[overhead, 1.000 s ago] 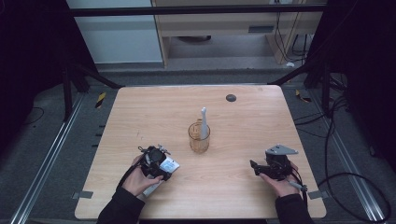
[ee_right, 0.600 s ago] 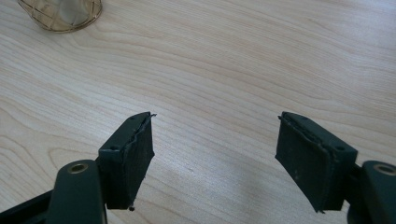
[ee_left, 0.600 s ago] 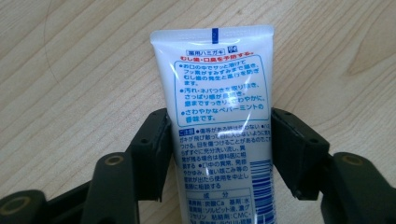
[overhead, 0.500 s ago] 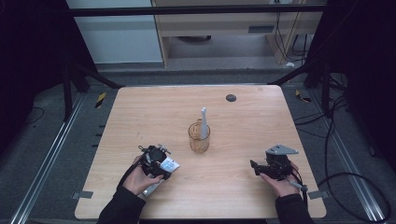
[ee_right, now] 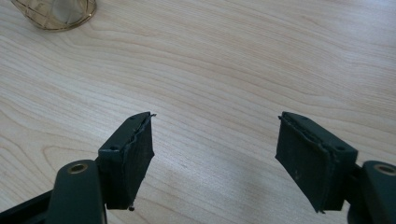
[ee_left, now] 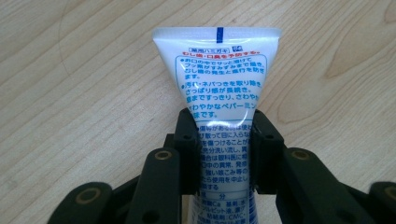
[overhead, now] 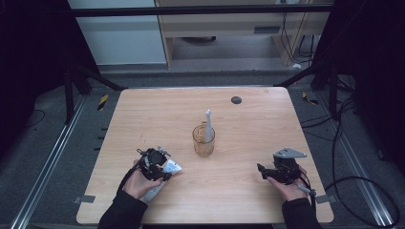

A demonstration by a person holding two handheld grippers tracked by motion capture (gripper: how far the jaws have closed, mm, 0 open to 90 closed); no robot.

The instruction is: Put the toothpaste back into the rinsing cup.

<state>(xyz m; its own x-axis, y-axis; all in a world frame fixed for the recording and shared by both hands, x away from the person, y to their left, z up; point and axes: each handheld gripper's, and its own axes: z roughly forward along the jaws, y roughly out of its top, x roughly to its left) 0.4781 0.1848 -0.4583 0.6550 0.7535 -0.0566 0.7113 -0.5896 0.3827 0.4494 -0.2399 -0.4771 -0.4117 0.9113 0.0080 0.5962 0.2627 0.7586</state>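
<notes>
A white toothpaste tube (ee_left: pixel 223 88) with blue and red print lies flat on the wooden table (overhead: pixel 248 191), crimped end pointing away in the left gripper view. My left gripper (ee_left: pixel 219 140) is shut on the tube's middle; in the high view the left gripper (overhead: pixel 154 164) sits at the table's front left with the tube (overhead: pixel 169 168) sticking out to its right. My right gripper (ee_right: pixel 215 149) stands open just above bare wood; the high view has this right gripper (overhead: pixel 277 171) at the front right. An amber glass cup (overhead: pixel 203 140) at the centre holds a white toothbrush (overhead: pixel 208 124).
A small dark round spot (overhead: pixel 236 99) marks the table near its far edge. The cup's base (ee_right: pixel 56 11) shows at the top left of the right gripper view. Metal frame rails and cables run along both sides of the table.
</notes>
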